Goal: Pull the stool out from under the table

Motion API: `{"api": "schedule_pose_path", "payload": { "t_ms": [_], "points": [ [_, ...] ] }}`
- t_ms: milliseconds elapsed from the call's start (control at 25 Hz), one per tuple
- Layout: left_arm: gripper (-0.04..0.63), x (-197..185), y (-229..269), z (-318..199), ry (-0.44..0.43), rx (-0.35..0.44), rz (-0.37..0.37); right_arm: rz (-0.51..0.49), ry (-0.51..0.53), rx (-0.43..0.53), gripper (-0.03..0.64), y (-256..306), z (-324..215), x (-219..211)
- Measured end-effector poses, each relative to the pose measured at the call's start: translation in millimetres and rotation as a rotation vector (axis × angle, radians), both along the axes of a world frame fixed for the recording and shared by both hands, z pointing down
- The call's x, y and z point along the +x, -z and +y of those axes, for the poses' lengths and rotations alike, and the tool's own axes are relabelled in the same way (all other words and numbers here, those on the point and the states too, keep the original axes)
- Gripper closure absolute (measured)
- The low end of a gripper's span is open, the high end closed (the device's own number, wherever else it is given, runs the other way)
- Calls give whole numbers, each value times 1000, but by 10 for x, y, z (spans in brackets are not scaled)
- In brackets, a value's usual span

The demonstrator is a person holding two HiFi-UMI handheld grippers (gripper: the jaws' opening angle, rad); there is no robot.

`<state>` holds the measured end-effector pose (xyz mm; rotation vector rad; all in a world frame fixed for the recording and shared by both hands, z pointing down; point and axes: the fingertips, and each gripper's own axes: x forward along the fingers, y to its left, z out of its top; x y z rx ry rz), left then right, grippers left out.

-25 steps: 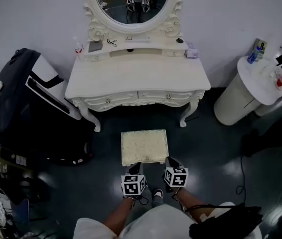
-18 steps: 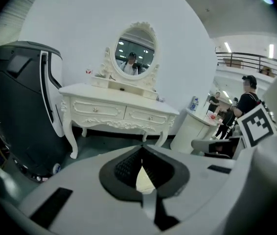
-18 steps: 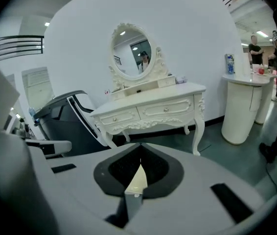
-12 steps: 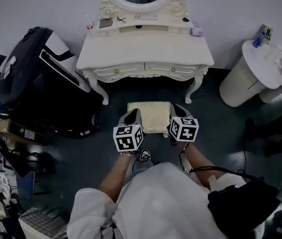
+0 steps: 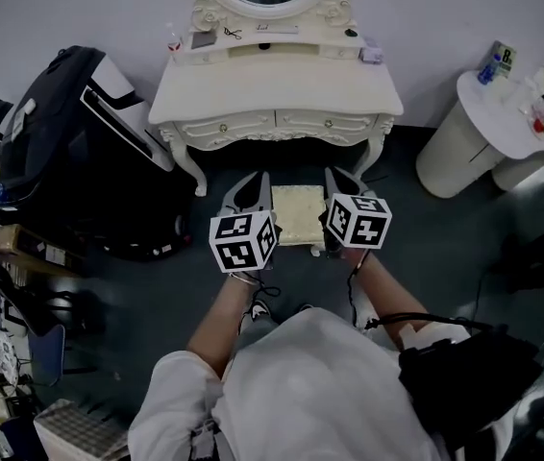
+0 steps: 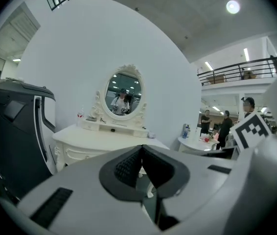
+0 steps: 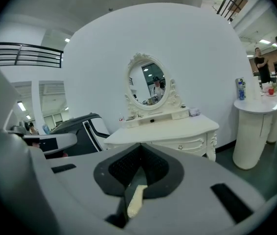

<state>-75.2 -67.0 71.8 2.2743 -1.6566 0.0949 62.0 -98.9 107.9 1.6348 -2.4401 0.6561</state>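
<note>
Stool (image 5: 298, 215): set on the floor (image 5: 426, 257), seen between and below left tongs (image 5: 253, 188) and right tongs (image 5: 341, 182), equally near both; long axis crosswise. Both tongs are held shut, empty.

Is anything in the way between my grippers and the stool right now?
Nothing visible. The cream square padded stool stands on the dark floor before the white dressing table, between the shut left gripper and right gripper.

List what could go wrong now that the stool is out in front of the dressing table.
The stool sits low on the floor just ahead of the person's shoe; stepping forward could trip on it.
It stands close to the dressing table's front legs; a nudge could knock it against them.
</note>
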Motion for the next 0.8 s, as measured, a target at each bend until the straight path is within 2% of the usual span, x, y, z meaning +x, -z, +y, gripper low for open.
{"api": "schedule_pose_path", "payload": {
  "t_ms": [360,800],
  "points": [
    [586,-283,126,108,-46,7,27,34,-75,37,617,135,198,-272],
    [586,-472,82,125,-31,3,17,45,-49,63,617,262,238,-542]
  ]
}}
